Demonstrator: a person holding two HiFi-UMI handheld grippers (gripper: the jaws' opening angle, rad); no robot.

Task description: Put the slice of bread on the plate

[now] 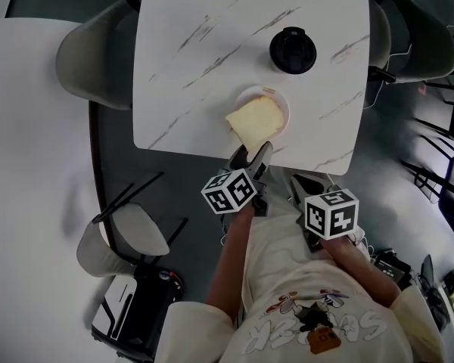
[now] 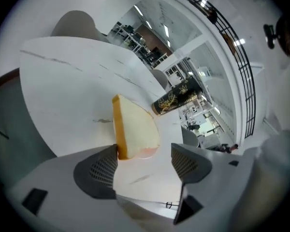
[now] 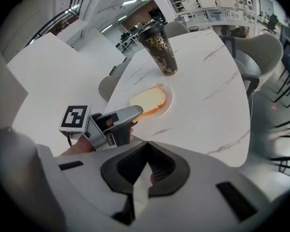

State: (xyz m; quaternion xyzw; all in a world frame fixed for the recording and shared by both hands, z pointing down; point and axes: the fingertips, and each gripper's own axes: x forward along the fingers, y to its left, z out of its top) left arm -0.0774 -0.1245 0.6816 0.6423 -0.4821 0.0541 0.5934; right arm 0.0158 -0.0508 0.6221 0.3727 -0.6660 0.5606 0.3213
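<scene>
Holding my left claw [image 2: 145,161] wide open at the near edge of the white, grey-veined marble-look worktop [image 1: 204,59], I have nothing pressed between its jaws. The pale square slice of bread with a golden crust [image 2: 135,127] lies just ahead of them. Its near corner sits right beside one pad, and I cannot tell whether they touch. The slice rests on the small round white plate [image 1: 282,106] and overhangs the plate's near rim on my side. A tall black cup with gold patterning and a black lid [image 1: 293,50] stands beyond the plate, apart from it. My right claw [image 3: 147,166] has its jaws closed together on nothing, and it sits back from the worktop's edge, close to my body.
</scene>
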